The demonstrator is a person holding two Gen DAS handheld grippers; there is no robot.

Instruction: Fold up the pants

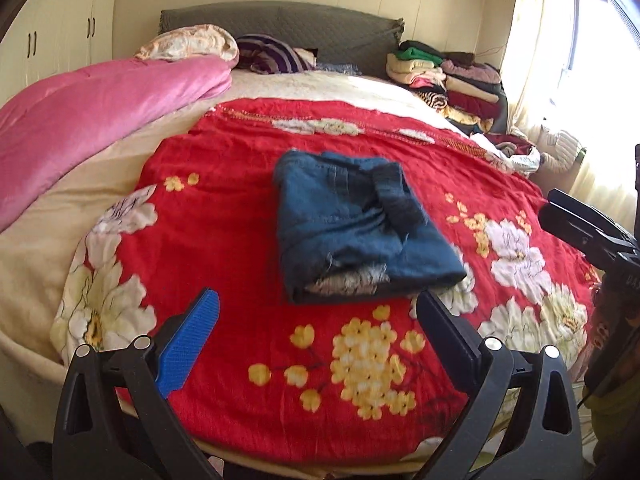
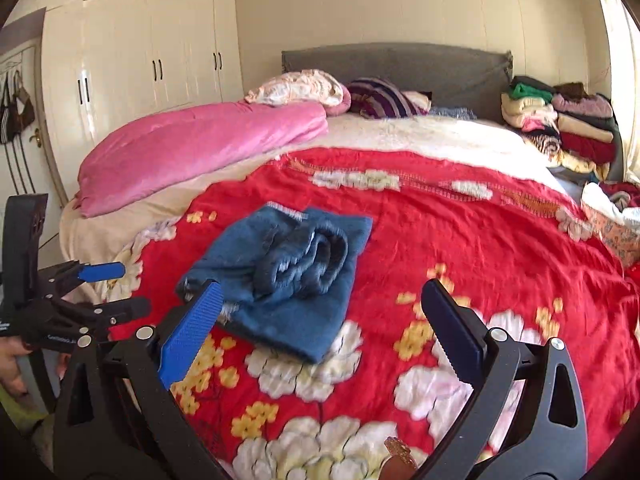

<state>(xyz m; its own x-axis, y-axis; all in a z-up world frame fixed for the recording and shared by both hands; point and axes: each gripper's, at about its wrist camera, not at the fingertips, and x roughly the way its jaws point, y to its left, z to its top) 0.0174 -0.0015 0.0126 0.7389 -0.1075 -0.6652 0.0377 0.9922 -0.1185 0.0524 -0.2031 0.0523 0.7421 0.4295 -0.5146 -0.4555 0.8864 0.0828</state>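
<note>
Blue denim pants (image 1: 360,228) lie folded in a compact bundle on the red flowered blanket (image 1: 248,200), with the dark waistband on top. In the right wrist view the pants (image 2: 280,276) lie left of centre on the blanket (image 2: 460,240). My left gripper (image 1: 320,312) is open and empty, just in front of the bundle and above the blanket. My right gripper (image 2: 320,300) is open and empty, near the bundle's right front. The right gripper shows at the right edge of the left wrist view (image 1: 576,224), and the left gripper shows at the left of the right wrist view (image 2: 116,288).
A rolled pink quilt (image 1: 100,116) lies along the bed's left side. Pillows (image 1: 188,42) sit by the grey headboard (image 1: 280,24). Stacks of folded clothes (image 1: 452,80) fill the far right corner. White wardrobes (image 2: 140,48) stand left; a curtained window (image 1: 560,60) is right.
</note>
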